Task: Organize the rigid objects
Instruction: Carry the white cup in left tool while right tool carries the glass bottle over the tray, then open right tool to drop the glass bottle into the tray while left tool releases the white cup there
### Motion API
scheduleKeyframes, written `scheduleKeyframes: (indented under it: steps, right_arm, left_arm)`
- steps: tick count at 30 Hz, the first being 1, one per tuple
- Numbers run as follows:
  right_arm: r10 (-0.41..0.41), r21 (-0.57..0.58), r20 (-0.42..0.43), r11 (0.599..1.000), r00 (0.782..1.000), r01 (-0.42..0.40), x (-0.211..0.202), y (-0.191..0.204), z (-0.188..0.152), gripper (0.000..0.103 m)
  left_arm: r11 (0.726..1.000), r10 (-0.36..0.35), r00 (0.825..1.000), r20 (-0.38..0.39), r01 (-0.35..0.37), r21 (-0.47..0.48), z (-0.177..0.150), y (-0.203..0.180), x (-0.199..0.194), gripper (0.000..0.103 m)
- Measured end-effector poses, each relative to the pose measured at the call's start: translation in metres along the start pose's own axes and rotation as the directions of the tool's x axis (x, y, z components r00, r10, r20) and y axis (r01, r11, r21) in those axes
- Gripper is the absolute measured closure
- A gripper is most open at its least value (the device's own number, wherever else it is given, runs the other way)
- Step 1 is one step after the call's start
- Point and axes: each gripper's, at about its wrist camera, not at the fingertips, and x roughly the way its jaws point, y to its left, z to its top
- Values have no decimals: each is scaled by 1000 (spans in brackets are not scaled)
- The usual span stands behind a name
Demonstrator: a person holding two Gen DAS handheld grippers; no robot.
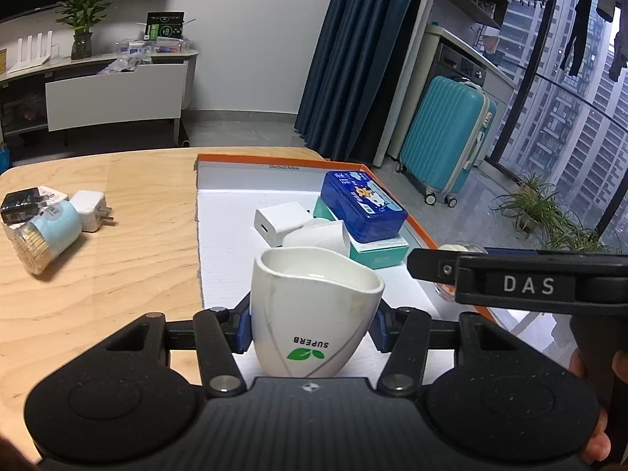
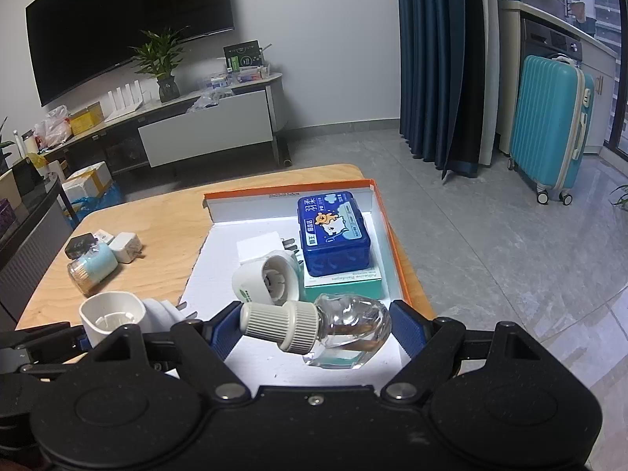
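On the wooden table [image 1: 117, 267] at the left lie a toothpick jar [image 1: 45, 237] and a white plug [image 1: 92, 210], well apart from the orange-edged box [image 2: 396, 251]. The left gripper [image 1: 312, 325] is clamped on a white SUPERB cup [image 1: 314, 310] at the box's near edge. Rightward, the right gripper [image 2: 310, 333] stands spread wide around a clear bottle [image 2: 337, 329] lying inside the box, near the blue tin [image 2: 333, 235].

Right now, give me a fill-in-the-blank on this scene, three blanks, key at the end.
1. The left gripper is shut on a white ____.
2. The clear bottle sits between the right gripper's pads, lying on its ____.
3. The blue tin rests on a ____ box in the tray.

Missing: cup; side; teal
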Motion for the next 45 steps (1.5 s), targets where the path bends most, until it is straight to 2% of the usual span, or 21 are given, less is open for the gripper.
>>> scheduleKeyframes:
  steps: [14, 21, 27, 32, 34, 35, 39, 43, 45]
  right_arm:
    - [-3, -13, -28, 1000, 1000, 3, 22, -3, 5, 8]
    - [9, 30, 51, 999, 999, -11, 14, -13, 9, 8]
    - [-27, 72, 84, 997, 996, 21, 4, -24, 13, 8]
    - [-37, 91, 102, 995, 994, 28, -6, -29, 13, 8]
    - [-38, 86, 107, 996, 994, 29, -9, -28, 13, 8]
    - [-39, 85, 108, 996, 993, 30, -10, -27, 13, 8]
    - [-30, 81, 114, 997, 993, 21, -14, -22, 14, 8]
    - [-16, 58, 118, 998, 993, 9, -19, -11, 14, 7]
    - [-11, 51, 122, 999, 992, 5, -21, -5, 14, 5]
  left_arm:
    - [1000, -24, 999, -28, 24, 19, 0, -7, 15, 48]
    - [999, -26, 999, -42, 27, 21, 0, -7, 21, 48]
    - [999, -42, 998, -45, 43, 32, 1, -12, 26, 48]
    - [995, -85, 993, -79, 89, 39, 2, -20, 33, 47]
    - [994, -105, 991, -89, 108, 32, 1, -21, 34, 42]
    - [993, -108, 990, -86, 112, 35, 1, -22, 33, 34]
    - [995, -87, 993, -74, 90, 40, 2, -21, 27, 29]
    - [1000, -28, 997, -69, 29, 10, 8, -12, 19, 24]
    - [1000, 11, 998, -68, -11, 2, 11, -6, 14, 18]
